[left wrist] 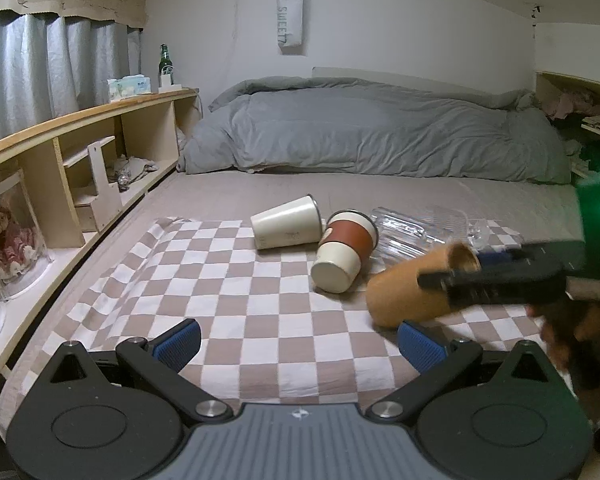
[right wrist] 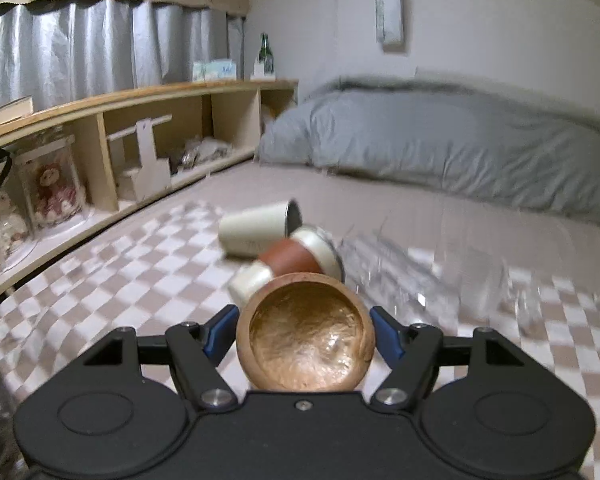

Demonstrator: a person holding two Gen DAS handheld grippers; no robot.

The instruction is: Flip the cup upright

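Gripping the wooden cup [right wrist: 306,330] by its sides, the right gripper [right wrist: 302,336] has its fingers closed on it, tilted above the checkered cloth [left wrist: 220,280]. Looks light, stiff, smooth. Left gripper [left wrist: 300,344] hangs wide open, empty.

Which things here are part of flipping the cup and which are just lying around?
Job: wooden cup, tilted in the right gripper; left gripper, open.
Lying about: white cup and banded cup, both on their sides; glass items; checkered cloth; duvet; bottle.
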